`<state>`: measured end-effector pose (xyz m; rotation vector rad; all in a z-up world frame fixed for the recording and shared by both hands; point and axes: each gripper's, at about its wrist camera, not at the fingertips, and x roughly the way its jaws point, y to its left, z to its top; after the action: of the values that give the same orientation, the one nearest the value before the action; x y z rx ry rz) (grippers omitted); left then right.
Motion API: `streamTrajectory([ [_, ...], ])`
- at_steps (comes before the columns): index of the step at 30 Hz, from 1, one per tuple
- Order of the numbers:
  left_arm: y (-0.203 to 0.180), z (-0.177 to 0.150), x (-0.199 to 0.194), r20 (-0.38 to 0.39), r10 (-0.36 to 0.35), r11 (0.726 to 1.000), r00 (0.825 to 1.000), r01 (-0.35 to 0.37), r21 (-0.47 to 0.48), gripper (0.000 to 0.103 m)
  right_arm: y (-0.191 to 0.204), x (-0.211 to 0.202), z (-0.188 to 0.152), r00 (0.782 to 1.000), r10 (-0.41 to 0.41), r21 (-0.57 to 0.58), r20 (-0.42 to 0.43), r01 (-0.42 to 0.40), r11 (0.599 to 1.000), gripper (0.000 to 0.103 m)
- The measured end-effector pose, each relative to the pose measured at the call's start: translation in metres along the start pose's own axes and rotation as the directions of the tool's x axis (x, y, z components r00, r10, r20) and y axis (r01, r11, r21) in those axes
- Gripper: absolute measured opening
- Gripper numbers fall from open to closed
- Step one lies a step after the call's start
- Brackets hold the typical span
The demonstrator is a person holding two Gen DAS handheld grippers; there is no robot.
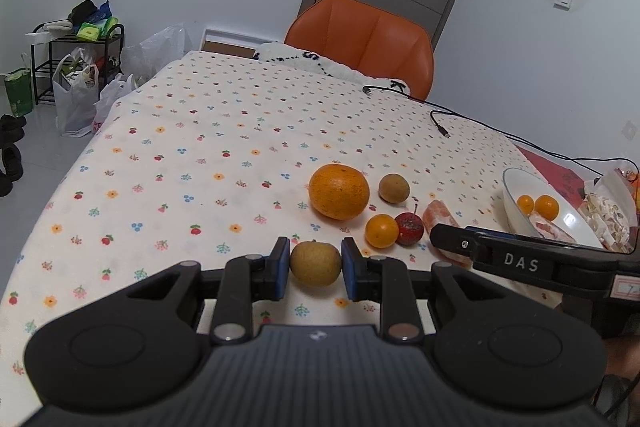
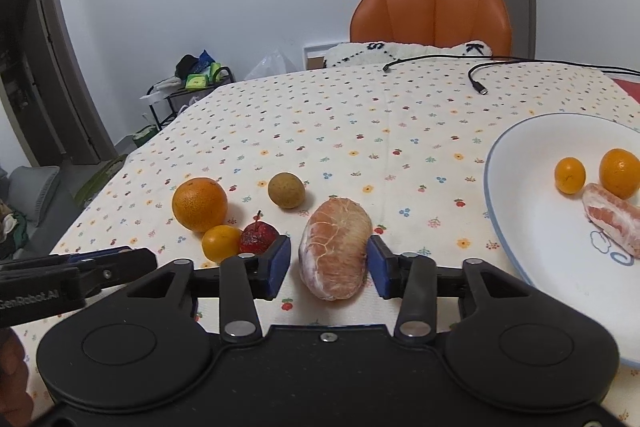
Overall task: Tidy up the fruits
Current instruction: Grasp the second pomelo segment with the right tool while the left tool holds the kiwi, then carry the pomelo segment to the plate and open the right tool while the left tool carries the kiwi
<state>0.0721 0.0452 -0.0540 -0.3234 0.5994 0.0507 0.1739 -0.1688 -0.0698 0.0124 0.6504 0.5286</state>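
Observation:
My left gripper (image 1: pixel 316 259) is shut on a small brown round fruit (image 1: pixel 315 269), with both blue pads against its sides just above the flowered tablecloth. My right gripper (image 2: pixel 330 261) stands open astride a peeled pink citrus segment (image 2: pixel 335 247); there is a gap at the left pad and the right pad is close to the segment. Between the two lie a large orange (image 2: pixel 199 204), a second brown fruit (image 2: pixel 286 190), a small orange (image 2: pixel 220 243) and a red stemmed fruit (image 2: pixel 258 237). The white plate (image 2: pixel 520 227) on the right holds two small oranges and another peeled segment.
Black cables (image 1: pixel 440 115) run across the far right of the table. An orange chair (image 1: pixel 360 39) stands behind it. A bag of wrapped snacks (image 1: pixel 608 215) sits beyond the plate. The table's left edge drops to a floor with bags and a shelf (image 1: pixel 76 67).

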Motion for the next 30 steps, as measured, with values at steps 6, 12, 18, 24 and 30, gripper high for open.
streamTrajectory([
  [6, -0.005, 0.002, -0.011, 0.018, -0.022, 1.000, 1.000, 0.022, 0.007, 0.025, -0.002, -0.008, -0.002, 1.000, 0.024, 0.033, -0.019, -0.023, 0.999, 0.033],
  [12, -0.016, 0.003, -0.013, 0.034, -0.060, 0.998, 0.998, 0.060, 0.005, 0.025, -0.002, -0.022, -0.011, 0.999, 0.049, 0.050, -0.019, -0.048, 0.998, 0.033],
  [18, -0.029, 0.003, -0.008, 0.016, -0.085, 0.996, 0.996, 0.084, 0.028, 0.025, -0.012, -0.039, -0.008, 0.998, 0.060, 0.093, 0.024, -0.062, 0.994, 0.033],
  [24, -0.046, 0.006, -0.006, 0.015, -0.107, 0.993, 0.994, 0.106, 0.058, 0.025, -0.019, -0.060, -0.003, 0.994, 0.063, 0.106, 0.086, -0.072, 0.992, 0.032],
  [30, -0.067, 0.008, 0.000, 0.004, -0.135, 0.987, 0.991, 0.134, 0.094, 0.025, -0.030, -0.080, -0.002, 0.990, 0.040, 0.114, 0.138, -0.056, 0.992, 0.033],
])
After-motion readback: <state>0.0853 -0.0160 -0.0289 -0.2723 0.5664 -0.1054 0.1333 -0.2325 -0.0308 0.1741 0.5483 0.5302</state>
